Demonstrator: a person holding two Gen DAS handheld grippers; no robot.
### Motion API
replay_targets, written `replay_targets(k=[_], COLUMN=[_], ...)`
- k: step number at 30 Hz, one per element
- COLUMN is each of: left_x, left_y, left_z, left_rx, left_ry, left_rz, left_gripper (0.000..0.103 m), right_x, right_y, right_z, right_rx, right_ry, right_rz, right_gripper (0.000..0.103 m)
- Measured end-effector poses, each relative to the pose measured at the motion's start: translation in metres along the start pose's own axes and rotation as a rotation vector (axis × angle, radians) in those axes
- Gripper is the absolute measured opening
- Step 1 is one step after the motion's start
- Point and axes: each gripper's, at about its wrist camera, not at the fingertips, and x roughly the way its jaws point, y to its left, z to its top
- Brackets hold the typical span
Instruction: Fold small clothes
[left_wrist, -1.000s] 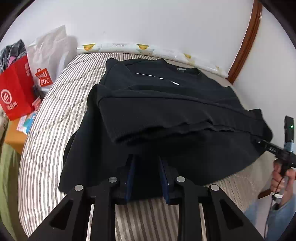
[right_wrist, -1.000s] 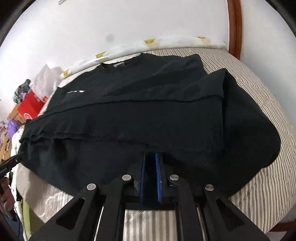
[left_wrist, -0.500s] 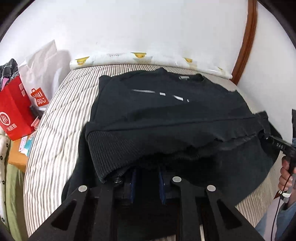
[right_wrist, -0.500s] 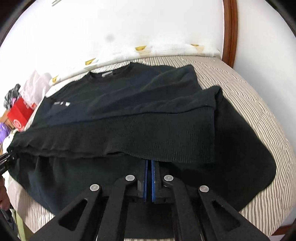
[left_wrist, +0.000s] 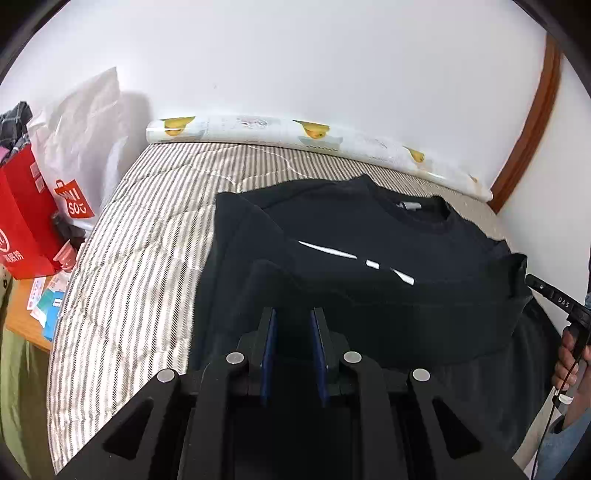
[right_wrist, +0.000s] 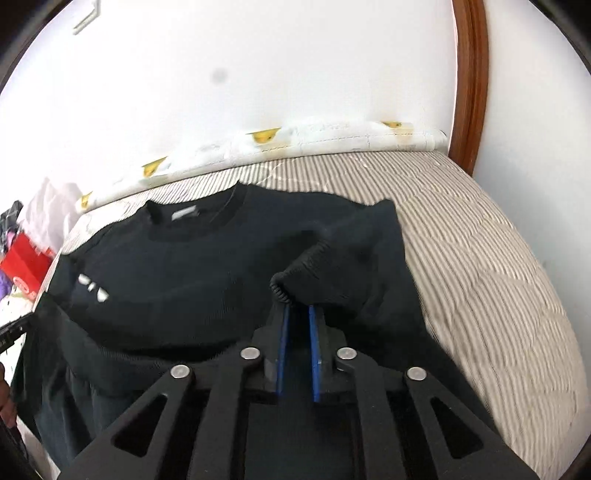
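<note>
A black sweater (left_wrist: 369, 258) with a white chest mark lies on the striped bed (left_wrist: 140, 258), its collar toward the wall. Its ribbed bottom hem is folded up over the body. My left gripper (left_wrist: 293, 314) is shut on the hem's left part, and dark cloth fills the gap between its blue pads. In the right wrist view the sweater (right_wrist: 184, 266) shows the hem's curled ribbed corner resting at the tips of my right gripper (right_wrist: 297, 308). Its jaws are opening, with a gap between the pads. The right gripper's finger (left_wrist: 554, 299) also reaches the cloth's right edge.
A rolled white mat with yellow prints (left_wrist: 258, 129) lies along the wall. Red (left_wrist: 22, 214) and white (left_wrist: 81, 129) shopping bags stand left of the bed, above a wooden table (left_wrist: 22, 306). A brown door frame (left_wrist: 528, 129) rises at right. A person's hand (left_wrist: 569, 362) holds the right gripper.
Both grippers carried the hem from the bed's near edge up toward the collar, doubling the sweater over. The right pads closed tight, then parted again.
</note>
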Motion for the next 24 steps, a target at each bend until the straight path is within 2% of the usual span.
replay_targets(k=[3, 6, 7, 9, 14, 19, 22, 24], left_x=[-0.010, -0.013, -0.011, -0.005, 0.013, 0.027, 0.032, 0.029], left_y=[0.008, 0.016, 0.018, 0.020, 0.019, 0.029, 0.028, 0.022], left_z=[-0.001, 0.000, 0.001, 0.004, 0.011, 0.017, 0.017, 0.017], left_rx=[0.015, 0.037, 0.045, 0.064, 0.120, 0.071, 0.059, 0.086], left_ry=[-0.022, -0.019, -0.011, 0.012, 0.069, 0.119, 0.140, 0.122], left_rz=[0.009, 0.005, 0.000, -0.004, -0.013, -0.080, -0.100, -0.069], left_gripper=[0.020, 0.032, 0.038, 0.039, 0.039, 0.039, 0.028, 0.016], right_x=[-0.021, -0.033, -0.033, -0.029, -0.006, 0.019, 0.041, 0.052], right_y=[-0.008, -0.022, -0.025, -0.029, -0.023, -0.021, -0.023, -0.023], right_z=[0.009, 0.011, 0.011, 0.010, 0.007, 0.011, 0.017, 0.021], right_rx=[-0.022, -0.039, -0.046, -0.073, -0.161, -0.217, -0.207, -0.205], right_ry=[-0.061, -0.077, -0.079, -0.056, 0.024, 0.060, 0.105, 0.124], right_rz=[-0.039, -0.043, -0.046, -0.052, 0.000, 0.016, 0.053, 0.082], right_gripper=[0.021, 0.046, 0.050, 0.051, 0.052, 0.057, 0.057, 0.056])
